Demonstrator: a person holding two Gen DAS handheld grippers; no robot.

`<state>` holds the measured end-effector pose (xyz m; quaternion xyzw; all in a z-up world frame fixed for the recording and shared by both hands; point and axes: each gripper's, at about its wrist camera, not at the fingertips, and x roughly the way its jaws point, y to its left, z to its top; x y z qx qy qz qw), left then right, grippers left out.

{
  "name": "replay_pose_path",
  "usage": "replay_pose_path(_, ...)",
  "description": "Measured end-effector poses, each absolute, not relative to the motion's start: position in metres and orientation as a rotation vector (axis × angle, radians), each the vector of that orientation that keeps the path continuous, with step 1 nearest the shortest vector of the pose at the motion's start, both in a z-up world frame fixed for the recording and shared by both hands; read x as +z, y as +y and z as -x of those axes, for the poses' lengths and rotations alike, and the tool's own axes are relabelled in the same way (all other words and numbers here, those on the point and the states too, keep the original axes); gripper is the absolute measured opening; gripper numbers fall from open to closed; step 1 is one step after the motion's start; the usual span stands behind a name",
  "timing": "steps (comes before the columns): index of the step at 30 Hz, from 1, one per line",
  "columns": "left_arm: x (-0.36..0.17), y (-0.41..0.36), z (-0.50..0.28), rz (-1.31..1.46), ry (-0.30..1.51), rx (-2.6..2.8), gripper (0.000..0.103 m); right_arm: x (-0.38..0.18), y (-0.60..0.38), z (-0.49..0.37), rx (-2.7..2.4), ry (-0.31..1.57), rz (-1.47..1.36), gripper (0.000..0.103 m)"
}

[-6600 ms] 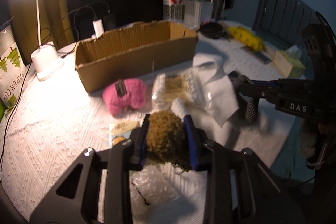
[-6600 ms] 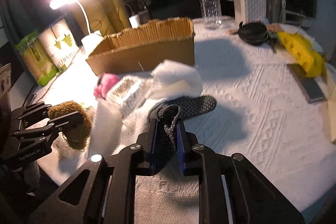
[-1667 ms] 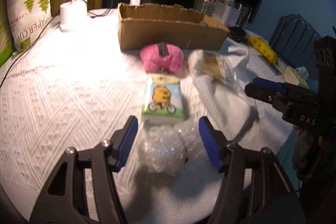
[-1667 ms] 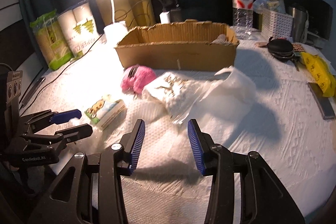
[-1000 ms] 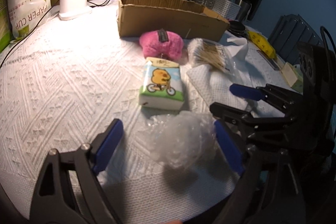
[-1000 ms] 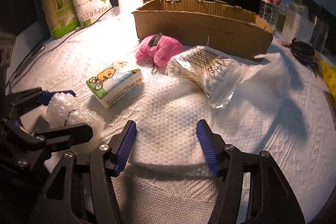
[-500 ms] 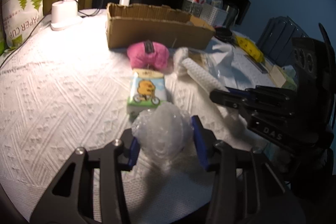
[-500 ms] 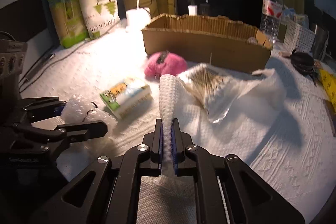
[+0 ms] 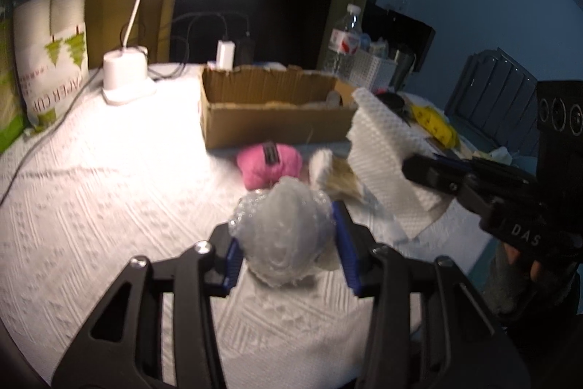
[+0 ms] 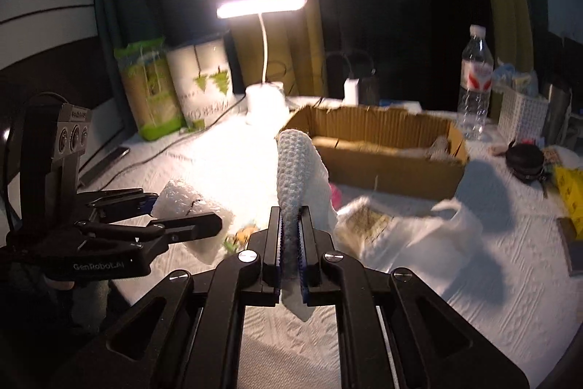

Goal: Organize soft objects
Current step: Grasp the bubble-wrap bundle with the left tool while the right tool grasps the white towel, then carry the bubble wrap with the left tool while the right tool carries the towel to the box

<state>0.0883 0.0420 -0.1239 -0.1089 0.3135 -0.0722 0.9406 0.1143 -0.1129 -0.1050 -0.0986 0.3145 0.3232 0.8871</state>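
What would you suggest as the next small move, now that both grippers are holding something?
Probably carry both loads toward the cardboard box. The left gripper is shut on the bubble wrap, the right gripper on the white foam sheet, and the box sits open beyond them.

1. Your left tongs [image 9: 288,243] are clamped on the wad of bubble wrap [image 9: 282,228], angled downward, raised off the desk.
2. Your right tongs [image 10: 290,243] pinch the white foam sheet [image 10: 295,163], jaws nearly touching, angled downward too.
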Motion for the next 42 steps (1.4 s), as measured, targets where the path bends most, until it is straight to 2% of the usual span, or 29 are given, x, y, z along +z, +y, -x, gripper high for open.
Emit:
replay_pose_path(23, -0.080, 0.047, -0.156, 0.164, 0.550, -0.128, 0.046, -0.076, -0.138, -0.179, 0.595, 0.594, 0.189, 0.008)
replay_pose_path(42, -0.075, 0.065, -0.224, 0.160, 0.537, -0.083, 0.047, -0.067, -0.157, -0.245, 0.528, 0.567, 0.187, 0.008)
